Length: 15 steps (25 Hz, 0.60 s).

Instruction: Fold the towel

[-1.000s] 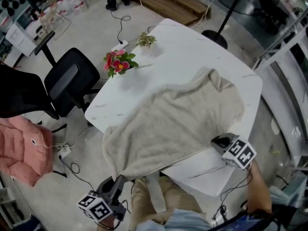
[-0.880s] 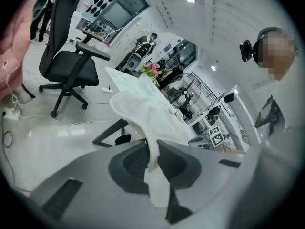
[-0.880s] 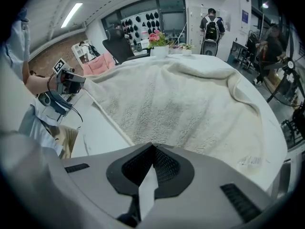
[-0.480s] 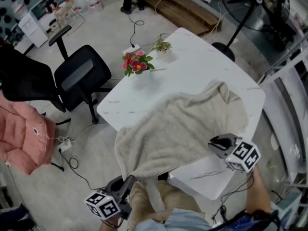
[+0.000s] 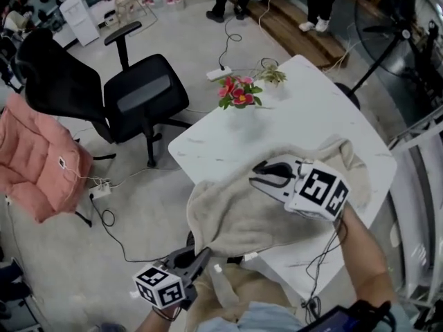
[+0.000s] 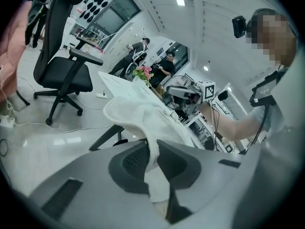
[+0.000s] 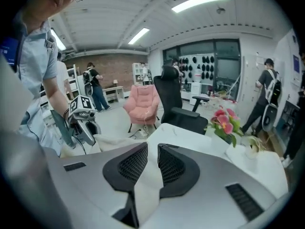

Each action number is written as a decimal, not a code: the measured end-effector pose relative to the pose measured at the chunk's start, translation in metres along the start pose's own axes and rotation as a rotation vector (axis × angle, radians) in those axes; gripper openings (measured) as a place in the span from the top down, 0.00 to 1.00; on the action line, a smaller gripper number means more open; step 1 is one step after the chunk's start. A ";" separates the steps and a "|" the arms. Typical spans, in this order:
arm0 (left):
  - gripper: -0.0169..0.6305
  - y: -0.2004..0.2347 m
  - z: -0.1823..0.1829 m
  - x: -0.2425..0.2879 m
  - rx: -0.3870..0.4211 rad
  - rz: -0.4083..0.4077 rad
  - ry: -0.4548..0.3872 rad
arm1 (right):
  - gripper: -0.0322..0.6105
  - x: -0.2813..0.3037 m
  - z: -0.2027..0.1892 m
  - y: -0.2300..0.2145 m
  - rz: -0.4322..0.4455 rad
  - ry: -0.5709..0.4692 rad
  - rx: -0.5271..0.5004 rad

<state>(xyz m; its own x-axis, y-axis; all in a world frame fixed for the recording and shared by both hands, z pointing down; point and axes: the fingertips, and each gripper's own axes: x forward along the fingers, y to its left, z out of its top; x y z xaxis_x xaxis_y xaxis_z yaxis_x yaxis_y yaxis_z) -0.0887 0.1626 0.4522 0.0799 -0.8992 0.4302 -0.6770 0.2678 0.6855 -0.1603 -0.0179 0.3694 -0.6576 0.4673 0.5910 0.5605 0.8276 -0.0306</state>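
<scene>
A beige towel (image 5: 235, 216) lies rumpled across the near half of the white marble-look table (image 5: 228, 133). One corner of it hangs off the near edge. My left gripper (image 5: 199, 256) is below that edge, shut on the hanging corner, and the cloth (image 6: 138, 111) runs up from between its pads (image 6: 136, 161). My right gripper (image 5: 258, 176) is raised over the middle of the towel. Its jaws are opening, and in the right gripper view (image 7: 152, 152) pale cloth shows in the gap without the pads pressing on it.
Pink flowers (image 5: 239, 92) and a small plant (image 5: 268, 75) stand at the table's far edge. A black office chair (image 5: 145, 95), a pink padded seat (image 5: 38, 164) and floor cables (image 5: 104, 192) are at the left. A fan stand (image 5: 387, 26) is at the far right.
My right gripper left the towel's near right edge, rose and swung leftward over the towel's middle, and its jaws parted. The left gripper kept its hold below the table edge.
</scene>
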 end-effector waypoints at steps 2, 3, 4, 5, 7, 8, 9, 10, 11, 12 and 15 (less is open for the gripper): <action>0.91 0.002 0.001 0.001 -0.001 0.001 -0.005 | 0.82 0.026 0.015 -0.002 0.049 0.000 -0.056; 0.91 0.002 0.001 0.001 -0.005 0.000 -0.009 | 0.82 0.039 0.020 -0.004 0.073 0.005 -0.081; 0.91 0.002 0.002 0.000 -0.012 -0.001 -0.014 | 0.81 0.052 0.024 -0.006 0.099 0.016 -0.105; 0.91 0.003 0.002 0.000 -0.019 -0.002 -0.018 | 0.80 0.065 0.026 -0.006 0.129 0.031 -0.126; 0.91 0.003 0.002 -0.001 -0.036 -0.002 -0.026 | 0.78 0.089 0.023 -0.002 0.206 0.072 -0.164; 0.91 0.004 0.002 -0.001 -0.043 -0.001 -0.029 | 0.77 0.101 0.019 0.002 0.251 0.098 -0.182; 0.91 0.004 0.002 -0.001 -0.048 -0.001 -0.031 | 0.76 0.112 0.013 0.007 0.295 0.127 -0.200; 0.91 0.005 0.001 0.000 -0.052 -0.003 -0.031 | 0.75 0.122 0.005 0.012 0.335 0.159 -0.218; 0.91 0.005 0.000 0.001 -0.054 -0.006 -0.030 | 0.75 0.132 -0.003 0.017 0.368 0.192 -0.234; 0.91 0.006 -0.001 0.002 -0.054 -0.009 -0.028 | 0.75 0.140 -0.012 0.020 0.394 0.223 -0.249; 0.91 0.010 -0.003 0.003 -0.057 -0.015 -0.022 | 0.74 0.159 -0.035 0.026 0.445 0.297 -0.283</action>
<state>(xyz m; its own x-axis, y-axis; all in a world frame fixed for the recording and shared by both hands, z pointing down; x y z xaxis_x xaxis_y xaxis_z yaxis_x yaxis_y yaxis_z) -0.0928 0.1635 0.4624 0.0736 -0.9106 0.4068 -0.6331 0.2725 0.7245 -0.2325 0.0674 0.4914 -0.1831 0.6090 0.7717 0.8883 0.4388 -0.1354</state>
